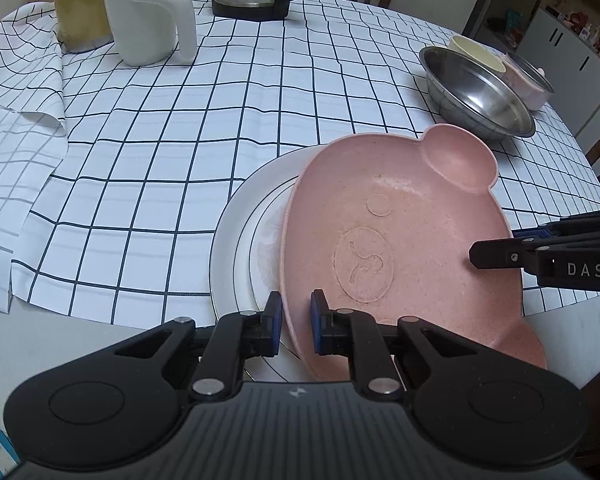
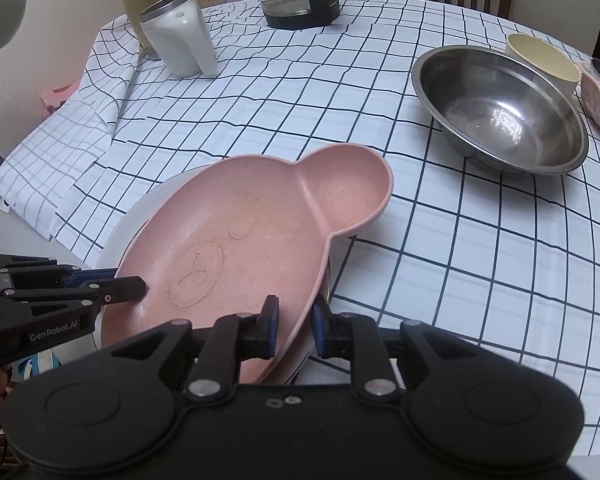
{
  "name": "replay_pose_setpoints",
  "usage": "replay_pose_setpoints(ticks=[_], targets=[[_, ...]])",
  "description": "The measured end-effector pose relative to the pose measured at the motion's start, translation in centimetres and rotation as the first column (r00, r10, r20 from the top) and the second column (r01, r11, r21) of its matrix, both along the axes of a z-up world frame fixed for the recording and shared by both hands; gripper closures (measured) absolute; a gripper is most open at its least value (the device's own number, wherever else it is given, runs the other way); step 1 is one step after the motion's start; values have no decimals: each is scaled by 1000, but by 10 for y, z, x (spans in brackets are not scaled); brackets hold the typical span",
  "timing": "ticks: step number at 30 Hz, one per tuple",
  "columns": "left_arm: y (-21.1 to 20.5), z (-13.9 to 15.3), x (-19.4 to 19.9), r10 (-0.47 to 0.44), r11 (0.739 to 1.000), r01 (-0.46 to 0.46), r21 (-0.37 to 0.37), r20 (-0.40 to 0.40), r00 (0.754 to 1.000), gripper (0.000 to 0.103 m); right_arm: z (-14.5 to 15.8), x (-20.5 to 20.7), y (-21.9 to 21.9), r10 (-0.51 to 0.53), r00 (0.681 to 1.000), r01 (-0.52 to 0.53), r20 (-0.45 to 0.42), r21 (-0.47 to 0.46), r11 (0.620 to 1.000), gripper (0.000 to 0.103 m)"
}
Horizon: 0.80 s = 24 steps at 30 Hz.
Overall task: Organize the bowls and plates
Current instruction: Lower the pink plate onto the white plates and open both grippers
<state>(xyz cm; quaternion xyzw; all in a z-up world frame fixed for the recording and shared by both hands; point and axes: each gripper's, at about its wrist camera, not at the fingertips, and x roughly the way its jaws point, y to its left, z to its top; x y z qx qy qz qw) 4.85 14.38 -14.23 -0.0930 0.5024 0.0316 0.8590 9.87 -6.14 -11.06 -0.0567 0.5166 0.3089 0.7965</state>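
A pink bear-face plate [image 1: 400,240] lies atop a white plate [image 1: 240,248] at lower centre of the left wrist view, on a checked tablecloth [image 1: 180,140]. The left gripper [image 1: 296,322] pinches the pink plate's near rim; the right gripper [image 2: 294,326] straddles the opp. rim w/ a visible gap, pads not pressing. A steel bowl [image 2: 500,108], cream cup [image 2: 544,62] and white kettle [image 2: 180,34] sit further back.

Both wrist fisheyes look steeply down along their own fingers, close over the tabletop's [image 1: 260,100] near edge, the left from the pink bear-shaped plate's [image 1: 400,248] left rim, the right from its right rim, sharing plate, steel bowl [image 2: 500,112] and kettles.
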Motion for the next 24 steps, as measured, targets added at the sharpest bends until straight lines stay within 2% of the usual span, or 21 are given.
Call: replay_pose_setpoints(ticks=[6,8,10,14,16,18,24], targets=[[4,2,-1,5,1000,-5,3,5,1000,85,1,-2,-2,-11,1000,11,-16,3,1000,80],[5,3,-2,10,1000,-10,-2,10,1000,75,3,-3,-3,-15,1000,15,-12,3,1000,77],[6,6,-4,15,1000,-15,1,25,1000,55,4,-4,-5,-16,1000,16,-13,7,1000,75],[5,13,-8,10,1000,-11,11,53,999,51,10,-7,-9,-31,999,31,-6,15,999,74],[4,19,-8,9,1000,-9,12,67,998,49,13,-8,-11,-39,999,39,4,20,999,60],[2,25,-8,2,1000,-3,20,85,996,46,19,-10,-14,-46,999,45,23,25,999,52],[-8,48,-4,-40,999,38,18,147,988,43,37,-15,-20,-62,996,59,65,53,997,38]])
